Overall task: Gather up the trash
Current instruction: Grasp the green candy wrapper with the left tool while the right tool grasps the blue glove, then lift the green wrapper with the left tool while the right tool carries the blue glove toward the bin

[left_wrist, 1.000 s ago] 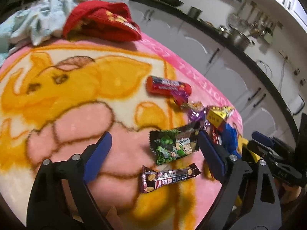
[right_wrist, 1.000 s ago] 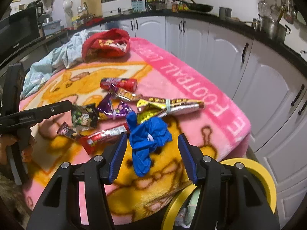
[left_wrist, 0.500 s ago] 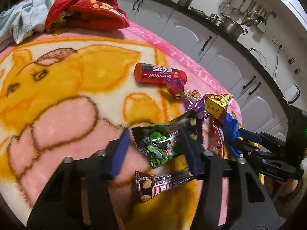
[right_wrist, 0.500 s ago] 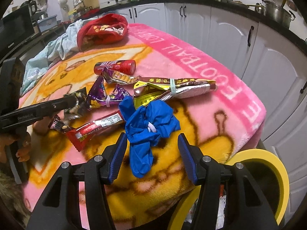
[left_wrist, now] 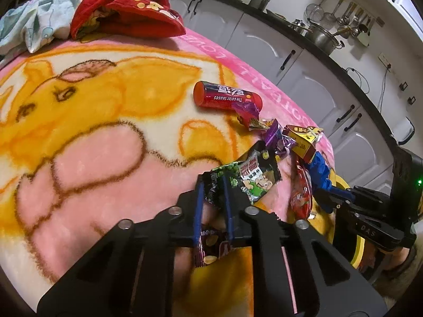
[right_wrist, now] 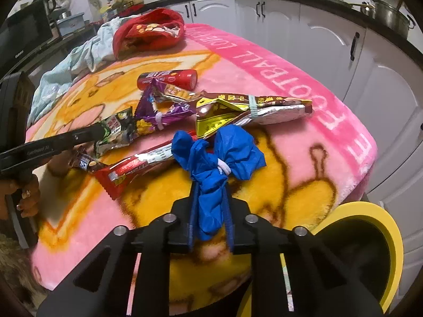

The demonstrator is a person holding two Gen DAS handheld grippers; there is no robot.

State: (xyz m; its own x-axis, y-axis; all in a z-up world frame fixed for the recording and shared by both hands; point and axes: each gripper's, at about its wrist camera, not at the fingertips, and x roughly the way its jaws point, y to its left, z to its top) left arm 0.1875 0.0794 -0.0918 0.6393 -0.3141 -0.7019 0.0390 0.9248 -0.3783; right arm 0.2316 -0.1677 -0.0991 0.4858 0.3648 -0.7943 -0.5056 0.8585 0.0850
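Trash lies on a pink and yellow blanket [right_wrist: 285, 79]. My left gripper [left_wrist: 212, 185] has its jaws closing, with the pads pressing on the near edge of a green snack wrapper [left_wrist: 253, 177]. A brown chocolate bar wrapper [left_wrist: 208, 245] lies under its fingers. My right gripper [right_wrist: 210, 192] is also closing, its pads squeezing a crumpled blue bundle [right_wrist: 219, 153] tied with a white band. Between the two grippers a long red wrapper [right_wrist: 140, 163] lies flat. Farther back are a red tube [right_wrist: 169, 79], a purple wrapper [right_wrist: 164, 111] and a banded bunch of yellow-brown wrappers [right_wrist: 253, 105].
A yellow-rimmed bin [right_wrist: 370, 208] stands below the blanket's near right corner. A red cloth [left_wrist: 127, 13] and a light blue cloth [left_wrist: 39, 18] are heaped at the far end. White cabinets [right_wrist: 330, 39] run along the right side. A hand [right_wrist: 26, 192] holds the left gripper.
Both grippers have gone from wide open to pinched: the left on the green snack wrapper, the right on the blue bundle. The right one has also sunk a little toward the blanket.
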